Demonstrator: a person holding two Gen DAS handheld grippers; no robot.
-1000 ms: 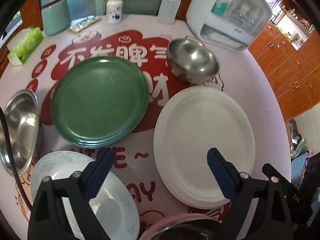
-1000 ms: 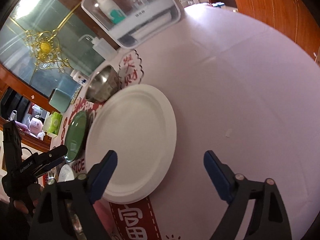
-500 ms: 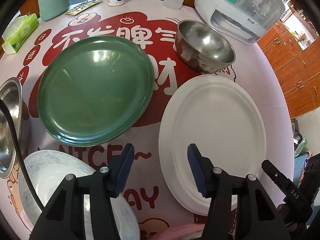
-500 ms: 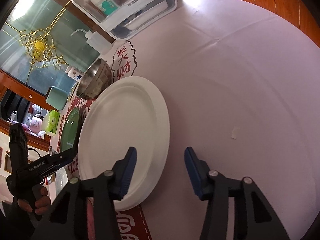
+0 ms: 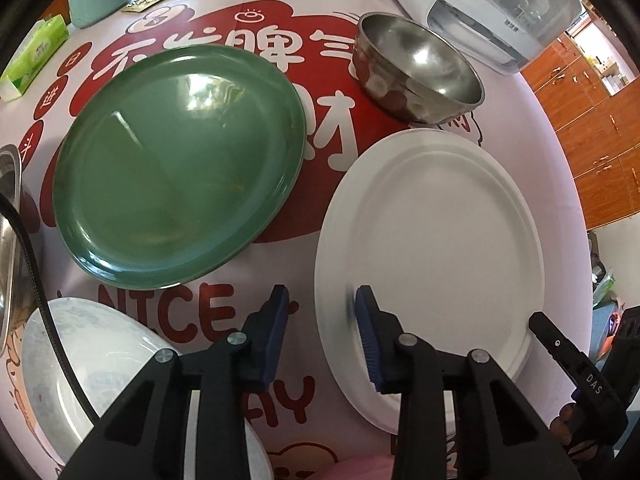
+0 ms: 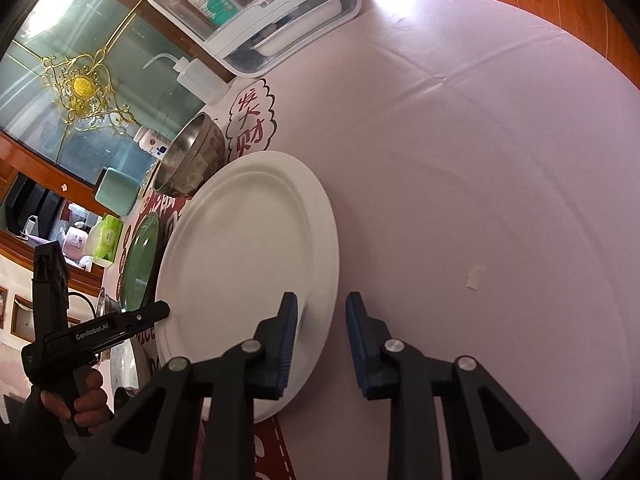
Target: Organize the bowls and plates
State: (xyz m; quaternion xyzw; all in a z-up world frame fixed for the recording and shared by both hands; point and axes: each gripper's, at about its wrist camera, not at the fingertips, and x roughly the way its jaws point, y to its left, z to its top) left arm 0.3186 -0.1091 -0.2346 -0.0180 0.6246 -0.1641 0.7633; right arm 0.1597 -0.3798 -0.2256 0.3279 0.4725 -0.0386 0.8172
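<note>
Both tongs are narrowed but not closed, each straddling an opposite edge of the white plate: the left gripper has its right pad over the near-left rim, the right gripper brackets the near-right rim, and neither looks to be biting yet. The plate lies flat on the tablecloth, so I'd worry the lower pads fail to get under the thin rim and it skids ahead into the steel bowl just beyond it. That bowl looks empty, as do the green plate ahead-left of the left tongs and the pale speckled plate beside them.
</note>
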